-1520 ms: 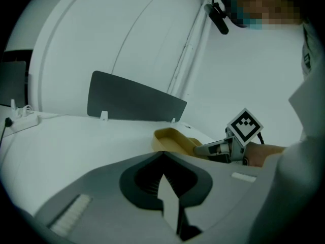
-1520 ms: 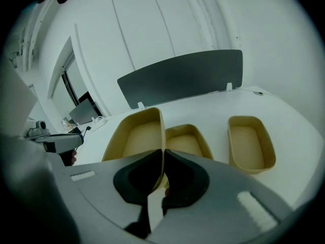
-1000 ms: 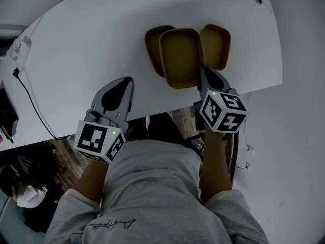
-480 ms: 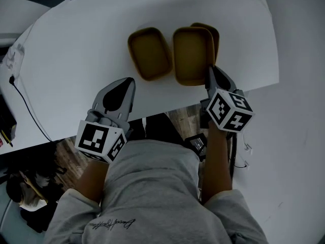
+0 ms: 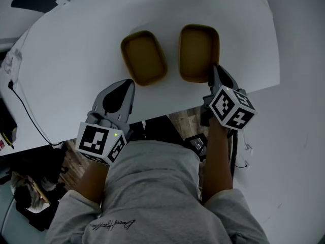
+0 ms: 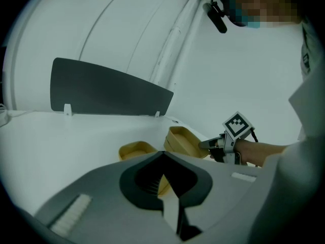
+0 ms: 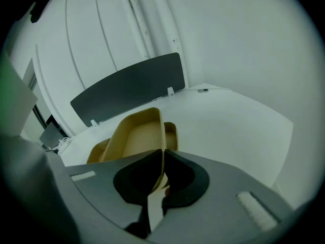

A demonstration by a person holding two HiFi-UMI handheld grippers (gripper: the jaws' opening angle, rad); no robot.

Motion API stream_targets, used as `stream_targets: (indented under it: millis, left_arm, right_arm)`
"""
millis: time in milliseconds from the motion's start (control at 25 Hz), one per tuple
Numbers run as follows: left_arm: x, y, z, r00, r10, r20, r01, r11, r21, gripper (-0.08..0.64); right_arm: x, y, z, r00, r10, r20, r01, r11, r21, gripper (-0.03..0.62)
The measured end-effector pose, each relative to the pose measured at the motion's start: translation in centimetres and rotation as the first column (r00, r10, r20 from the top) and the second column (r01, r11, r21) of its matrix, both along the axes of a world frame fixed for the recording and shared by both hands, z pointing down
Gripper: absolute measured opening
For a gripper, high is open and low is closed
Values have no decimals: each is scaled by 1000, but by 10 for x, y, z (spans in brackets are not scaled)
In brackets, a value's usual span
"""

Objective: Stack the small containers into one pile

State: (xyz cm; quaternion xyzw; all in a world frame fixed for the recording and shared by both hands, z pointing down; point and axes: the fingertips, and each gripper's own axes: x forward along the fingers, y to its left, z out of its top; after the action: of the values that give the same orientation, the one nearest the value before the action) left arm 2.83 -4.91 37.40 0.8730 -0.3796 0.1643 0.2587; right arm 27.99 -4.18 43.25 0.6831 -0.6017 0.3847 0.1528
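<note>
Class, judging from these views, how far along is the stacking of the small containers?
Done: no finished pile shows yet. In hand: the right tongs grip the wall of one tan plastic container, tilted, with a second tan container just beyond it. Left: seat it in that one, then add the third tan container, sitting apart on the white table; the left tongs are shut, empty.

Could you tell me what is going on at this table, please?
A person works at the white table with a gripper in each hand. The right gripper has its jaws shut on the rim of one tan container and holds it tilted. A second container shows just behind it, mostly hidden. A third container sits alone to the left. The left gripper is at the table's near edge, jaws together and empty.
</note>
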Motion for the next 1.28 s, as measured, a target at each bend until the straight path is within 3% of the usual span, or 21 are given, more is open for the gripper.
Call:
stream_targets:
  millis: [480,1120,1280]
  left_arm:
    - [5,-2,8,1000,9,16,-9,1000,-27,2]
    - [-5,-8,16,999,-9,37,10,999,-42,2]
    - [-3,-8,19,999,-3,35,5,999,-50,2]
  right_arm:
    - [12,-7,14,997,57,46,-57,998,-9,28]
    - [14,-12,31,996,92,9,-92,995,-34,34]
    - [11,-11,36,996,88,6,-87,996,-36,160]
